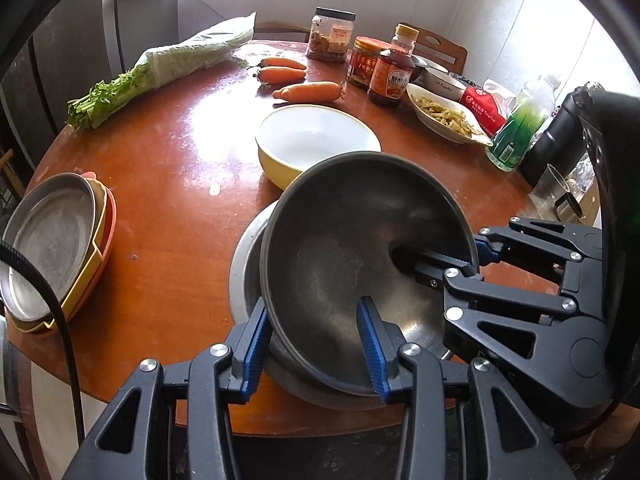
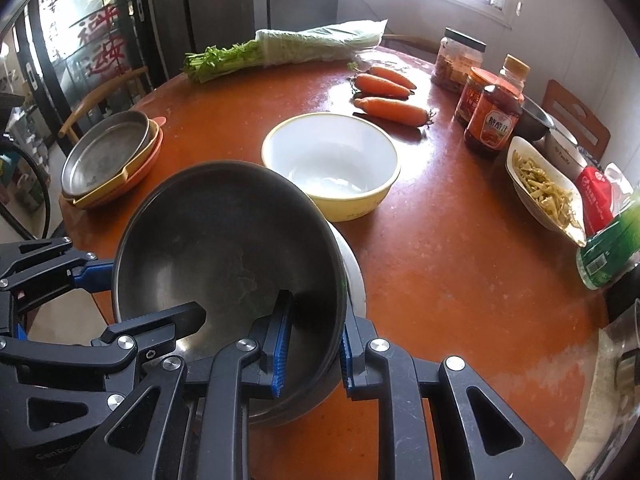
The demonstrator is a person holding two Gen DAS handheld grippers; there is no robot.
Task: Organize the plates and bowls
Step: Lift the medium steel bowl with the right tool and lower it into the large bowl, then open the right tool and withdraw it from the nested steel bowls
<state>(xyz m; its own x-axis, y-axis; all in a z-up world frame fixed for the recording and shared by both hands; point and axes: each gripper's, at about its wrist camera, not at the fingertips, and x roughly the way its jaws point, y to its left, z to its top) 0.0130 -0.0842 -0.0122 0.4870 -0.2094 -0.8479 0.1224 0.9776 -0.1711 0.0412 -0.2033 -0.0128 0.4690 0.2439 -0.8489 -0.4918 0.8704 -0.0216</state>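
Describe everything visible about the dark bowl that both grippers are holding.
The dark bowl is round and deep, dull grey-black metal by its look, with a thin rim and a smudged, empty interior. It sits tilted, nested in a lighter metal bowl near the table's front edge, just before the yellow bowl. The left gripper straddles its near rim, one finger inside and one outside; the right gripper pinches the rim on the other side the same way.

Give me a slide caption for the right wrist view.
Both grippers, right gripper and left gripper, clamp the dark bowl's rim beside a yellow bowl.
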